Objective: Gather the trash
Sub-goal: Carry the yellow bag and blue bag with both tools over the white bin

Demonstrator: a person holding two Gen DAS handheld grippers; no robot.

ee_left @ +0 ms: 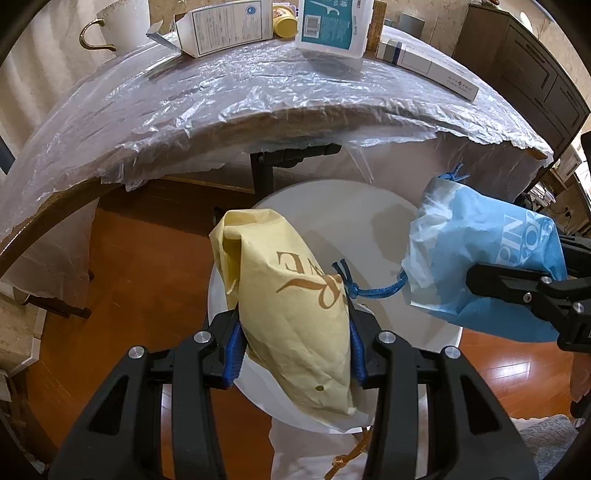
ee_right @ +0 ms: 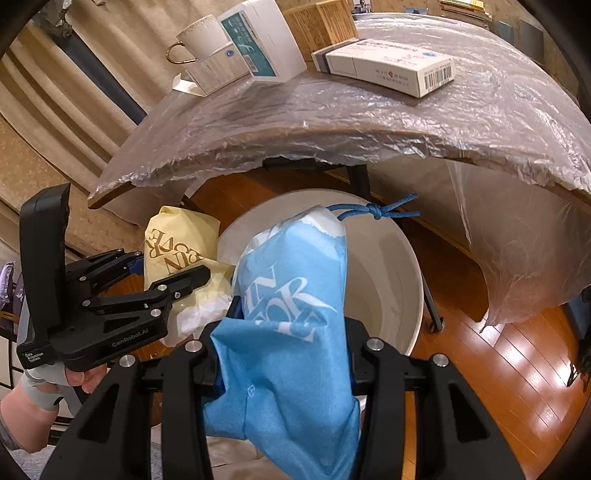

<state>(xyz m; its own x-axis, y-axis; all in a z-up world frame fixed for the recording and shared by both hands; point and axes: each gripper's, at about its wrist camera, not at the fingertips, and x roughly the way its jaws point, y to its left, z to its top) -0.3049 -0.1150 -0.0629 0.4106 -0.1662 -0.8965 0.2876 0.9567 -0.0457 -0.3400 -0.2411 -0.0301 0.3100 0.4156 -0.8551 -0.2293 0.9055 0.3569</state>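
Note:
My left gripper (ee_left: pixel 293 345) is shut on a pale yellow drawstring bag (ee_left: pixel 291 295) with gold lettering and holds it over a white round bin (ee_left: pixel 332 206) on the floor. My right gripper (ee_right: pixel 284 343) is shut on a blue drawstring bag (ee_right: pixel 291 314) with white lettering, also above the bin (ee_right: pixel 388 266). The blue bag (ee_left: pixel 487 258) and the right gripper (ee_left: pixel 517 291) show at the right of the left wrist view. The yellow bag (ee_right: pixel 177 251) and left gripper (ee_right: pixel 170 273) show at the left of the right wrist view. The blue cord (ee_left: pixel 373 290) hangs between the bags.
A table covered in clear plastic sheeting (ee_left: pixel 258 99) stands beyond the bin. On it are a white cup with a gold handle (ee_left: pixel 118 26), a teal and white box (ee_left: pixel 328 26), an open carton (ee_left: pixel 221 26) and a long white box (ee_right: pixel 388 66). Wooden floor (ee_right: pixel 517 354) surrounds the bin.

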